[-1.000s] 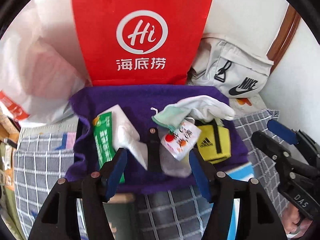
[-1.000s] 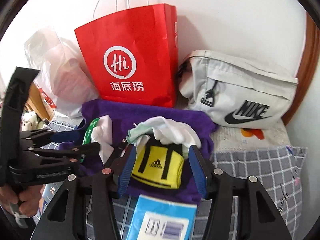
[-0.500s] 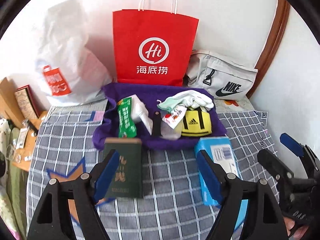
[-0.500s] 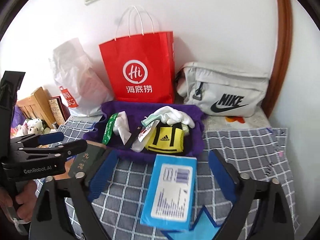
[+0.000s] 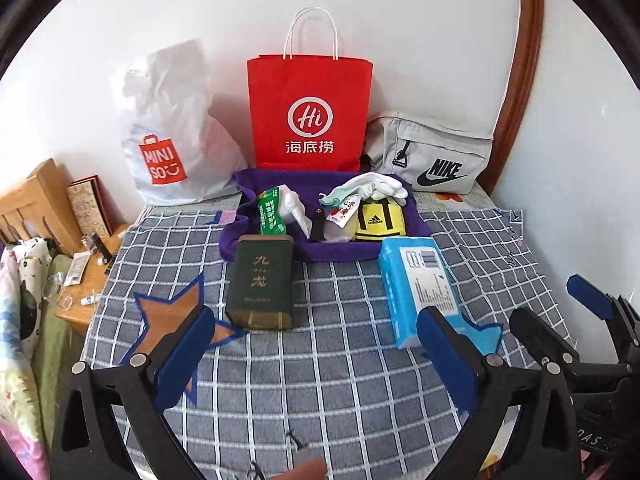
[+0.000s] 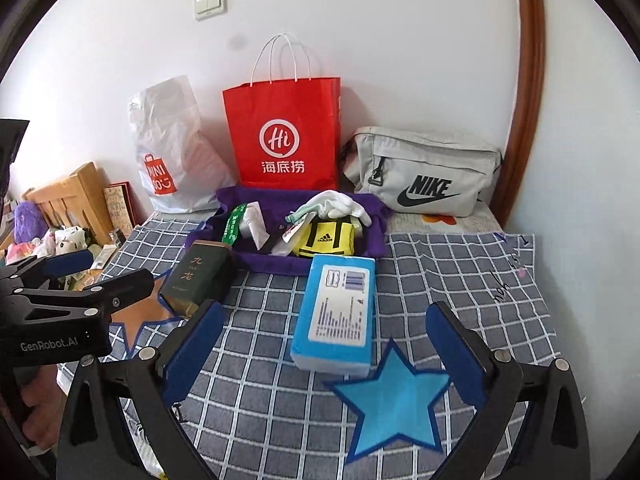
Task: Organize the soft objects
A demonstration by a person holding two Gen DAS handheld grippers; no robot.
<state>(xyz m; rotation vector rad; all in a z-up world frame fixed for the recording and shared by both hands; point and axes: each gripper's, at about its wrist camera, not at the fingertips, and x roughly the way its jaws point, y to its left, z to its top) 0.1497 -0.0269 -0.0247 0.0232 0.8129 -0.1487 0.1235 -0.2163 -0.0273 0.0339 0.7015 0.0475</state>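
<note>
A purple cloth (image 5: pixel 244 236) lies near the wall with soft things piled on it: white socks (image 5: pixel 376 186), a yellow Adidas pouch (image 5: pixel 378 222) and a green-and-white tissue pack (image 5: pixel 272 216). In front of it lie a dark green box (image 5: pixel 260 284) and a blue tissue pack (image 6: pixel 340 304). My left gripper (image 5: pixel 316 332) hovers over the checked bedspread short of the green box. Its jaws are opening with nothing between them. My right gripper (image 6: pixel 326 316) hangs above the blue pack's near end, jaws also opening and not touching it.
A red paper bag (image 5: pixel 310 116), a white Miniso bag (image 5: pixel 168 132) and a grey Nike bag (image 5: pixel 436 156) stand against the wall. An orange star (image 5: pixel 168 312) and a blue star (image 6: pixel 394 400) mark the bedspread. A wooden bedside table (image 5: pixel 92 280) stands left.
Both grippers have drawn back from the purple cloth and risen, and their jaws have spread wider. The green box and blue pack have come into view.
</note>
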